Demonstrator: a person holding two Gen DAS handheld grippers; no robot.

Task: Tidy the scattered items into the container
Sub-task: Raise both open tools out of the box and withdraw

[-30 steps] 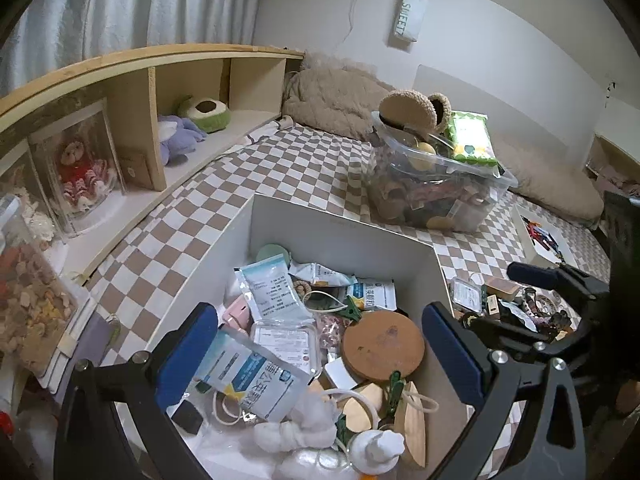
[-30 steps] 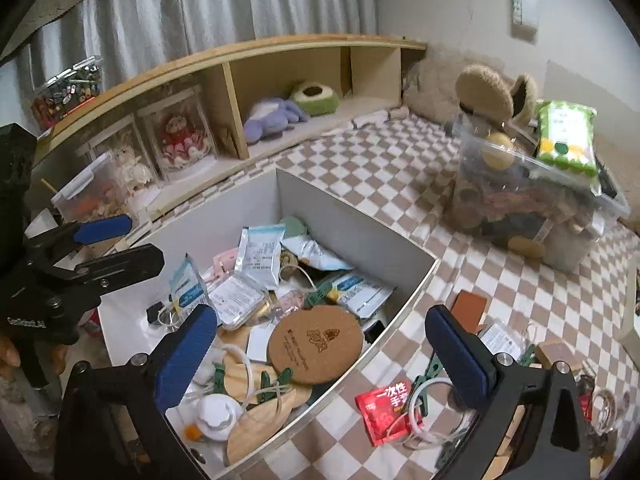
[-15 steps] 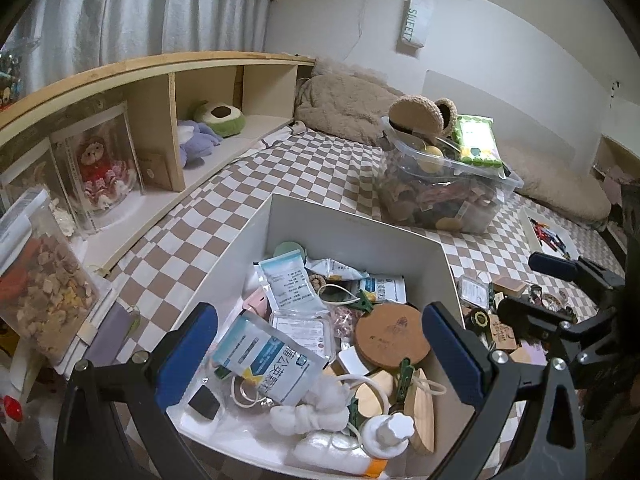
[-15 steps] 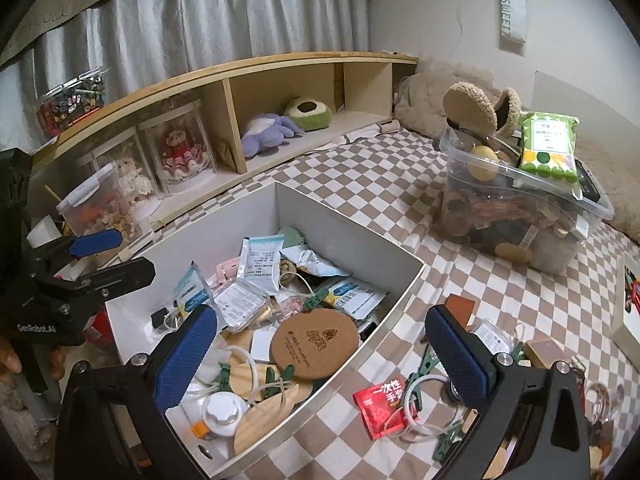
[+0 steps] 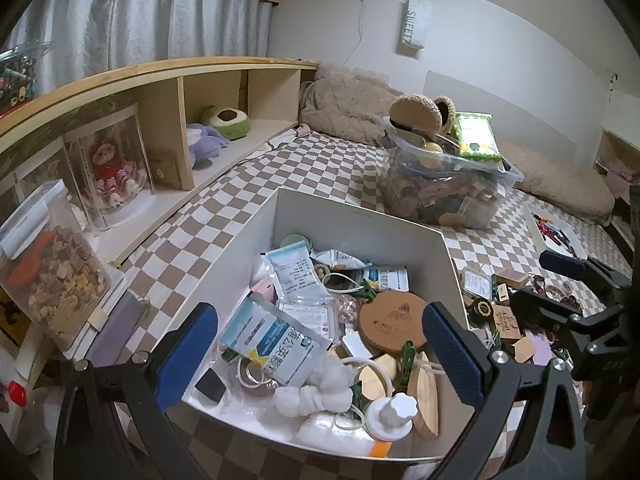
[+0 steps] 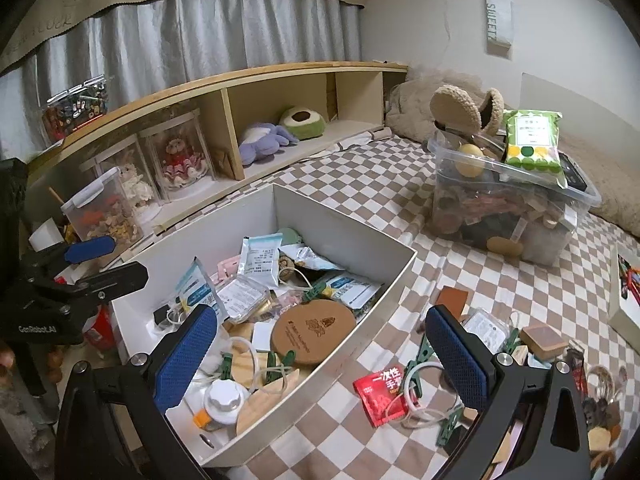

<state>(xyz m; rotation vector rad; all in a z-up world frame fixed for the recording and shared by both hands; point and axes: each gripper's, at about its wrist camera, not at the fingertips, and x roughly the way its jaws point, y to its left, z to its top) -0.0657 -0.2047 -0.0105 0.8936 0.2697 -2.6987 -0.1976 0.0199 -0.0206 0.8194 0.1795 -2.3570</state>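
Observation:
A white open box [image 5: 352, 216] [image 6: 332, 226] sits on the checkered bed, full of sachets, a round cork coaster [image 5: 392, 322] [image 6: 313, 328], green clips and a white bottle. My left gripper [image 5: 320, 348] hangs open above the box's near end, nothing between its blue pads. My right gripper [image 6: 320, 354] is open too, straddling the box's right wall. Right of the box lie scattered items: a red sachet [image 6: 384, 394], a white cord loop with green clips [image 6: 426, 388], a brown block [image 6: 543, 340], wooden tags [image 5: 506, 320].
A clear lidded tub [image 6: 512, 204] with a green wipes pack [image 6: 532, 144] stands behind the scattered pile. A wooden shelf [image 5: 168, 120] with plush toys and display cases runs along the left. A snack jar [image 5: 52, 264] stands at the near left.
Both grippers have pulled back and up from the box, so more of it and the room shows. Their jaws stay wide apart.

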